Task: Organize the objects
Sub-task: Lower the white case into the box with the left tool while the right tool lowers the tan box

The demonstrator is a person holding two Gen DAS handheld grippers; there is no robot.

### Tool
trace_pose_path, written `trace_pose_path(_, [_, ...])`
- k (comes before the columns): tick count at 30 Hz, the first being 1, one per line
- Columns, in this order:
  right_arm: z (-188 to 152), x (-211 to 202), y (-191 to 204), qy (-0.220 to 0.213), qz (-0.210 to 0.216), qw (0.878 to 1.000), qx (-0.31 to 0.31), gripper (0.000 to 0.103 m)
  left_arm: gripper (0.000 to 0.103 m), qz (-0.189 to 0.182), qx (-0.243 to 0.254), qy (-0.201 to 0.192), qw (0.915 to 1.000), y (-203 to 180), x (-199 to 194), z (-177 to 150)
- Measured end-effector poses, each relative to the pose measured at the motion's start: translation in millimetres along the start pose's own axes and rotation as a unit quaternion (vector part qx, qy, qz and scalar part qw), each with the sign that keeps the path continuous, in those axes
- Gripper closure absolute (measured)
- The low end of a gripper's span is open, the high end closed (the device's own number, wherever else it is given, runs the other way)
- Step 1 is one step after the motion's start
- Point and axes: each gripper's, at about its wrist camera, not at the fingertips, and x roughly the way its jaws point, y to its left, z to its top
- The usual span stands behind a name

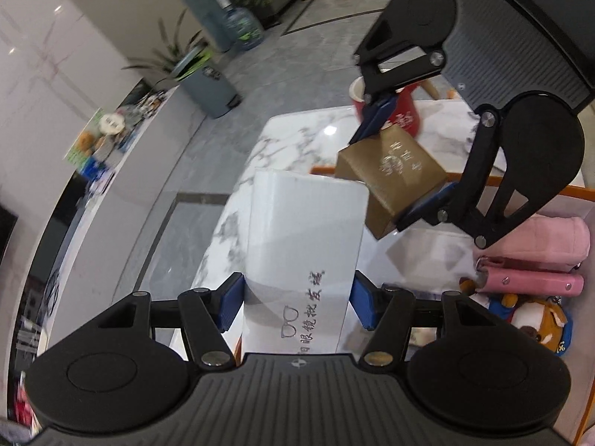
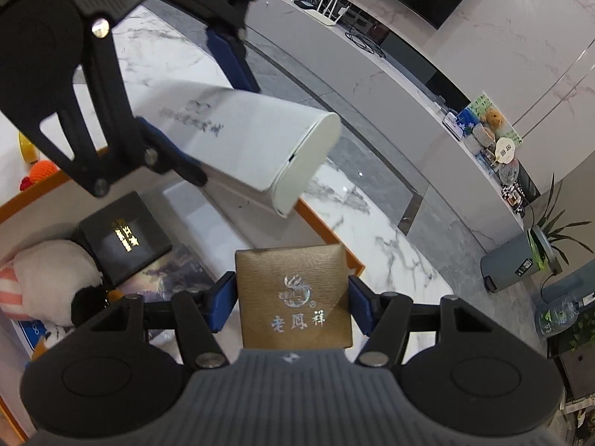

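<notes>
In the left wrist view my left gripper (image 1: 297,304) is shut on a long white box (image 1: 303,230) with grey printed characters, its blue pads pressing on both long sides. In the same view my right gripper (image 1: 401,163) hangs at the upper right, shut on a gold-brown box (image 1: 390,171) above the table. The right wrist view shows that gold box (image 2: 293,297) with a silver logo clamped between the right gripper (image 2: 292,304) pads. Beyond it, my left gripper (image 2: 202,111) carries the white box (image 2: 256,145) tilted in the air over the tray's edge.
An orange-rimmed tray (image 2: 323,230) lies on the marble table (image 2: 372,230) and holds a black box (image 2: 124,238), a plush toy (image 2: 44,282) and pink items (image 1: 539,238). A red mug (image 1: 401,111) stands behind. An orange crochet toy (image 2: 42,169) sits outside the tray.
</notes>
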Motion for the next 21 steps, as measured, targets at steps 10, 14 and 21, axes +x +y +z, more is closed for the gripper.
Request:
trace_pose_path(10, [-0.3, 7.4, 1.2, 0.011, 0.006, 1.0, -0.016, 0.039, 0.034, -0.031, 0.007, 0.044, 0.9985, -5.0, 52.0, -11.5])
trace_pose_path(14, [1.0, 10.1, 10.1, 0.016, 0.008, 0.999, -0.045, 0.039, 0.034, -0.036, 0.027, 0.074, 0.9962, -9.0, 66.4, -23.7])
trace_pose_path(21, [1.9, 15.0, 22.3, 0.019, 0.004, 0.995, -0.101, 0.039, 0.034, -0.045, 0.044, 0.082, 0.9946, -8.7, 79.7, -27.1])
